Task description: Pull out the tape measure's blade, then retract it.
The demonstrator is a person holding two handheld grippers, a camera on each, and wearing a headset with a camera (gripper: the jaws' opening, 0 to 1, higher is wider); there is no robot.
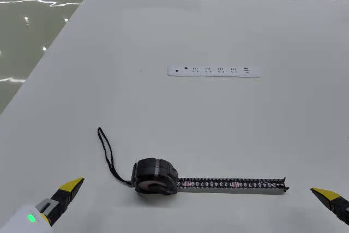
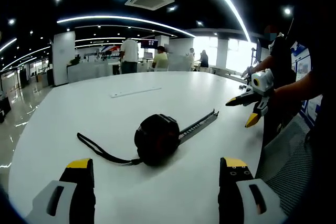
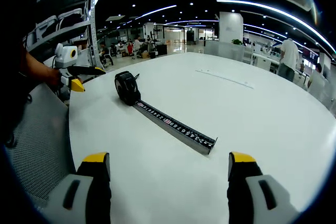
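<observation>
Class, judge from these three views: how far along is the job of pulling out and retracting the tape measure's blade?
Done: the blade lies pulled out along the table from the tape measure case. In hand: nothing; the left tool and right tool are both open, apart from it. Left: retracting the blade.

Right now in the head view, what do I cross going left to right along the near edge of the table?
left tongs → wrist strap → tape measure case → pulled-out blade → right tongs. Both tongs are open and apart from the tape measure.
</observation>
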